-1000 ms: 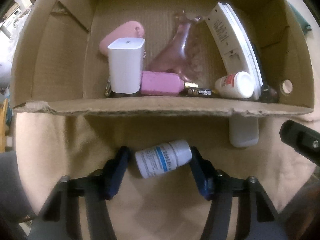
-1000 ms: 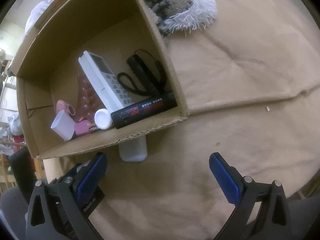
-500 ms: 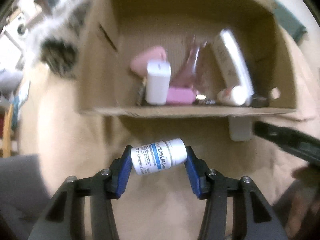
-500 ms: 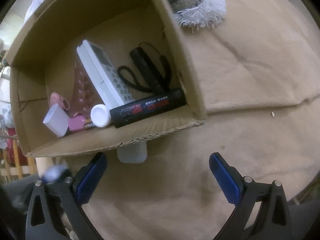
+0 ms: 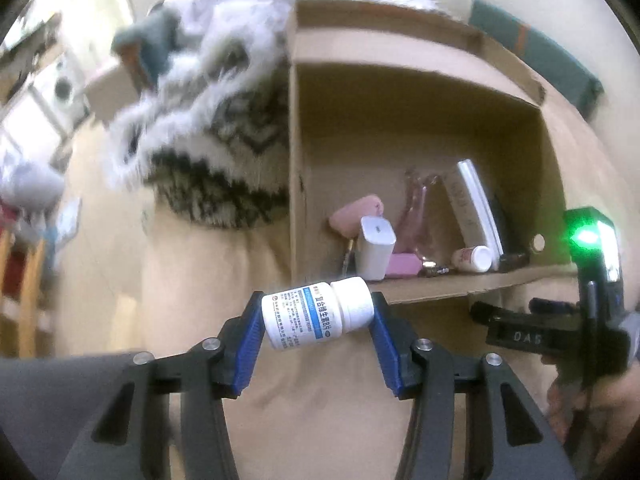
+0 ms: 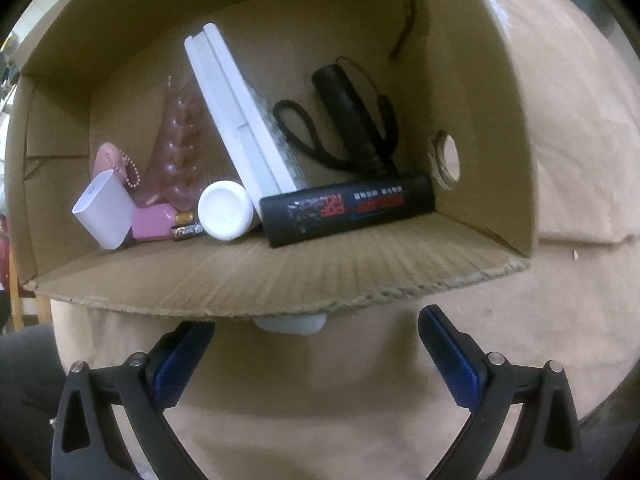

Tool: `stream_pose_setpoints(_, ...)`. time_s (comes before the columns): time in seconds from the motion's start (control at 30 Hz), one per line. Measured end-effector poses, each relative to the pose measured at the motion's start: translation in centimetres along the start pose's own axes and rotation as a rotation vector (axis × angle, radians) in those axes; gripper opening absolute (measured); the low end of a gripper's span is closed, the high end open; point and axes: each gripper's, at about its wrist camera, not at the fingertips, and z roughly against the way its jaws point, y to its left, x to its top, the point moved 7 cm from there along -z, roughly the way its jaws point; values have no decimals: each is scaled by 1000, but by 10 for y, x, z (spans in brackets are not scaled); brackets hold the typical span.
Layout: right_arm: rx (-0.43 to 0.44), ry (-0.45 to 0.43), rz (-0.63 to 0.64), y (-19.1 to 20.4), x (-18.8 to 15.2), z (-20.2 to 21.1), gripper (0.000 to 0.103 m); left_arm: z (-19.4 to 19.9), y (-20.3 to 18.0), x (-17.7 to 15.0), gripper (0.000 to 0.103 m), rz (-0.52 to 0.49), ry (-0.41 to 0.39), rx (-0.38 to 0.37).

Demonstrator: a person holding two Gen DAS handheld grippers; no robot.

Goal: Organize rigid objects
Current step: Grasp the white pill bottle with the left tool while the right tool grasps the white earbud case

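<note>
My left gripper (image 5: 317, 318) is shut on a white pill bottle (image 5: 316, 317) with a blue label, held sideways in the air before the cardboard box (image 5: 416, 100). The right gripper (image 6: 316, 346) stands open over the tan cloth, just in front of the box's near flap (image 6: 280, 280). A white object (image 6: 290, 324) peeks out from under that flap, between the blue fingers (image 6: 448, 354) but apart from them. Inside the box lie a white remote (image 6: 236, 116), a black flashlight (image 6: 348, 104), a black tube (image 6: 348, 210), a white-capped bottle (image 6: 224, 210), a white cube (image 6: 105, 210) and pink items (image 6: 152, 222).
A fuzzy white and patterned garment (image 5: 208, 120) lies against the box's left side. The other gripper's body with a green light (image 5: 588, 240) and a hand (image 5: 592, 412) show at the right of the left wrist view. A round hole (image 6: 446, 158) pierces the box's right wall.
The left gripper closed on the pill bottle and lifted it off the cloth, away from the box. The right gripper slid left and closer to the box's near flap.
</note>
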Motion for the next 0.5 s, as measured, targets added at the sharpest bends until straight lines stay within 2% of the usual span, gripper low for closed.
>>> stream_pose_setpoints(0.1,-8,-12,7,4,5,-2,103,-4,-2,-5,47,68,29,-42)
stream_pose_setpoints(0.23,-34,-16,16,9,9,-12,103,-3,0,-4,47,69,12,-34)
stream_pose_setpoints(0.37,-53,-14,0,9,10,-27,103,-9,1,-8,47,77,32,-33)
stream_pose_setpoints(0.5,-101,-59,-5,10,13,-31,103,-12,3,-10,47,83,41,-27)
